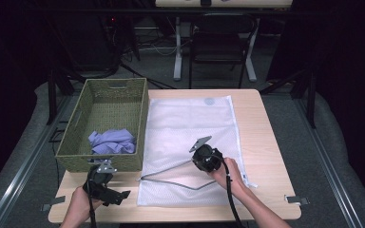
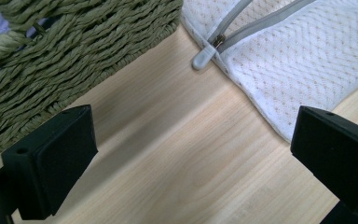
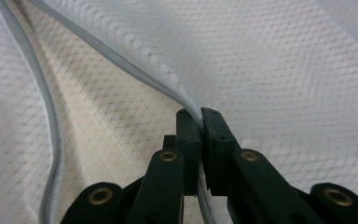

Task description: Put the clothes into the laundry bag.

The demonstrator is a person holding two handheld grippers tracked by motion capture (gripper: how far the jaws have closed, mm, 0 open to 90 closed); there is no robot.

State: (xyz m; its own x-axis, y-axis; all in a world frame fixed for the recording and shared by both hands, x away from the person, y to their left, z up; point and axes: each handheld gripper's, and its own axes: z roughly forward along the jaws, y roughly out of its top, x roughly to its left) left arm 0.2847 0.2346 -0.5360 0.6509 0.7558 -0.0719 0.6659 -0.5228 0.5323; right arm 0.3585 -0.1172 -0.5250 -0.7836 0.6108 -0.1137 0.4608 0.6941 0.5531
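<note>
A white mesh laundry bag (image 1: 190, 137) lies flat on the wooden table (image 1: 261, 142), its grey zipper opened along the near edge. My right gripper (image 3: 200, 116) is shut on the upper zipper edge of the bag (image 3: 261, 70) and lifts it off the lower layer; from above the right gripper (image 1: 206, 158) sits over the bag's near part. My left gripper (image 1: 105, 189) rests open at the table's near left corner, jaws wide over bare wood (image 2: 186, 158). The zipper pull (image 2: 204, 57) lies beyond its jaws at the bag's corner.
A green woven basket (image 1: 100, 161) stands at the table's left, holding a lavender cloth (image 1: 113, 140); its wall (image 2: 74, 56) is close to the left gripper. A black chair (image 1: 218, 42) and desk legs stand beyond the far table edge.
</note>
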